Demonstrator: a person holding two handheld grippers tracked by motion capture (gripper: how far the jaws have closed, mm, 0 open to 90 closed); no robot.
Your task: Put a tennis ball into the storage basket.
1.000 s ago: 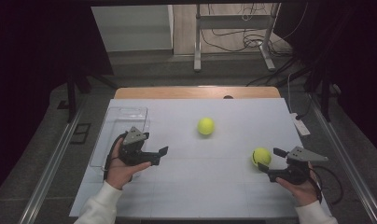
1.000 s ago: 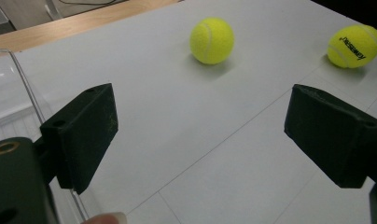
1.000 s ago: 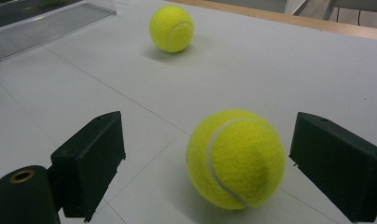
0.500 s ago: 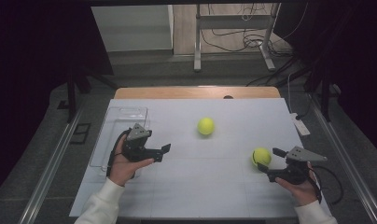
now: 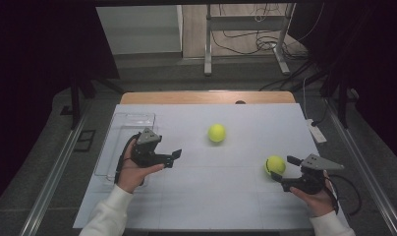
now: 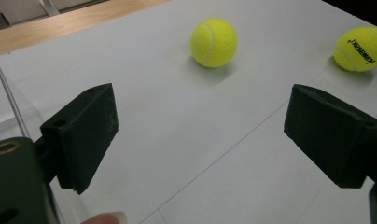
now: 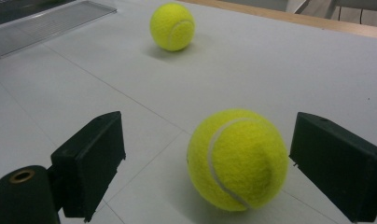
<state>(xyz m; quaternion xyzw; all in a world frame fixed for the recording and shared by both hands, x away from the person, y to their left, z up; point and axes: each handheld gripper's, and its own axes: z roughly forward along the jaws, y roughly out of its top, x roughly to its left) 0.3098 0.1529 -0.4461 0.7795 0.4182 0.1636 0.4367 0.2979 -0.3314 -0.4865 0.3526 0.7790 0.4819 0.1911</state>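
near ball (image 7: 238, 158): yellow-green felt, pale curved seam, resting on white table (image 5: 226, 196), near its right edge, between the spread jaws of right gripper (image 5: 279, 170), closer to one pad, ungripped | far ball (image 5: 216, 132): same type, mid-table, well apart | left gripper (image 5: 176, 158): jaws spread wide, nothing between, beside clear tray (image 5: 119, 129)

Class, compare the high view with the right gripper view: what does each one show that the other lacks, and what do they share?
High view alone: the person's hands, both grippers whole, the left gripper open beside the clear tray, and the floor cables behind the table. Right gripper view alone: the near tennis ball sitting between the right gripper open jaws, closer to the right one, not gripped. Shared: both tennis balls, the far tennis ball, the white table and the clear tray.
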